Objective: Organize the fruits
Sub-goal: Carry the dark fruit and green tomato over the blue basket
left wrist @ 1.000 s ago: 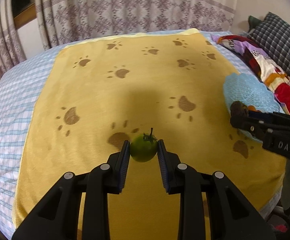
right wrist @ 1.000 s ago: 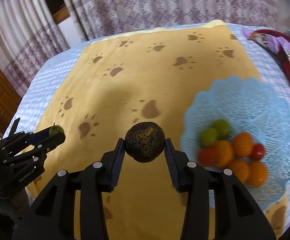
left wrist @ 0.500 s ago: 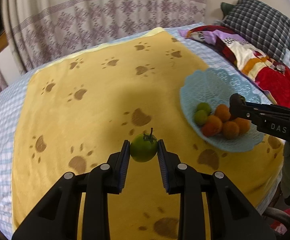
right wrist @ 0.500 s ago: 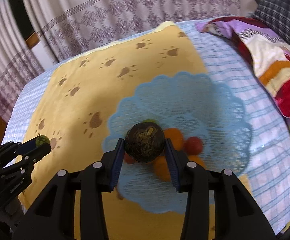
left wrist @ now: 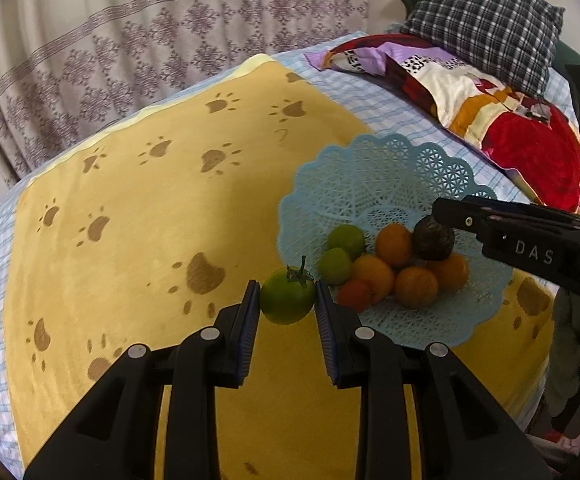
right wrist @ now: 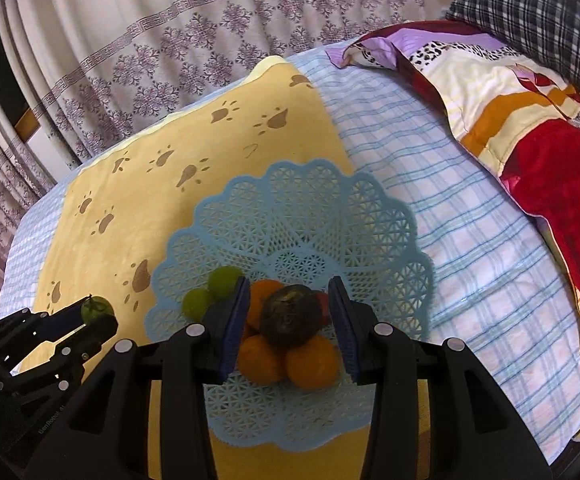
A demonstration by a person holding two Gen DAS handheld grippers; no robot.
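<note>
A bed (right wrist: 470,216) in pale blue checked sheeting carries everything, backed by a pleated cream curtain (left wrist: 137,60) printed with purple diamonds. Over most of the bed lies a plush yellow blanket (left wrist: 129,216) stamped with brown paw prints. Toward the bed's head end lie a glossy patchwork quilt (right wrist: 530,128) in red, purple and orange and a dark plaid pillow (left wrist: 486,20), both cut off by the lens rim.

At the blanket's edge nearest the quilt, lapping onto the sheet, sits a round light-blue plastic lattice basket (right wrist: 314,208) with a scalloped rim; its near edge is hidden behind the gripper bodies. Heaped in its centre are smooth oranges (left wrist: 416,286), two green limes (left wrist: 346,240) and small red tomatoes (left wrist: 356,294), partly masked by one another, so their count is unclear.

The right gripper (right wrist: 290,320), black with ribbed blue pads, clamps a rough, wrinkled, dark brown round fruit (right wrist: 290,316) right over the heap; whether it touches the oranges beneath cannot be told.

The left gripper (left wrist: 287,300) pinches a glossy green tomato (left wrist: 287,296) with a curled stem, held above the blanket just beside the basket's rim.
</note>
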